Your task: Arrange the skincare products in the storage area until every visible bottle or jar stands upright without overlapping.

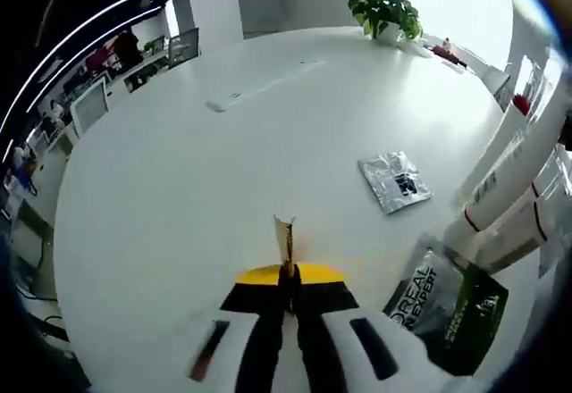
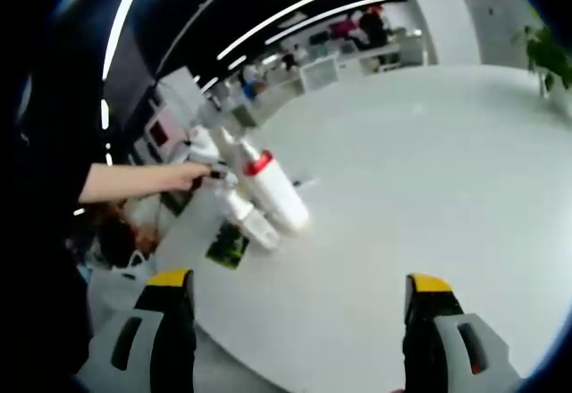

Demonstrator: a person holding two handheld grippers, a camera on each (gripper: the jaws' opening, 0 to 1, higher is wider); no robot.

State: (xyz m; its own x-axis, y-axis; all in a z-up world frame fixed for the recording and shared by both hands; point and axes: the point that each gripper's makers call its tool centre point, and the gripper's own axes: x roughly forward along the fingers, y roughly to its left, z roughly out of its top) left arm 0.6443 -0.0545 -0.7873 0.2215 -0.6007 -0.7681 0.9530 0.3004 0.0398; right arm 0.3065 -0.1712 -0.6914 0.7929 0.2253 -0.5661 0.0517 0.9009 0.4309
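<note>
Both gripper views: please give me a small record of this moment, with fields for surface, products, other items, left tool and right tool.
surface: round white table
products: white bottles with red bands lying tilted at the table edge; a white bottle with a red cap among them
other items: silver sachet flat on the table; dark green sachet beside the bottles; potted plant at the far edge
left tool: jaws together, pinching a small thin piece
right tool: jaws wide apart, nothing between them

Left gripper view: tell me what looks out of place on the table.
The white tubes lie tipped on their sides at the table's right edge rather than upright, overlapping the dark green sachet. A silver sachet lies flat, apart from them. The left gripper is shut on a small paper scrap.
</note>
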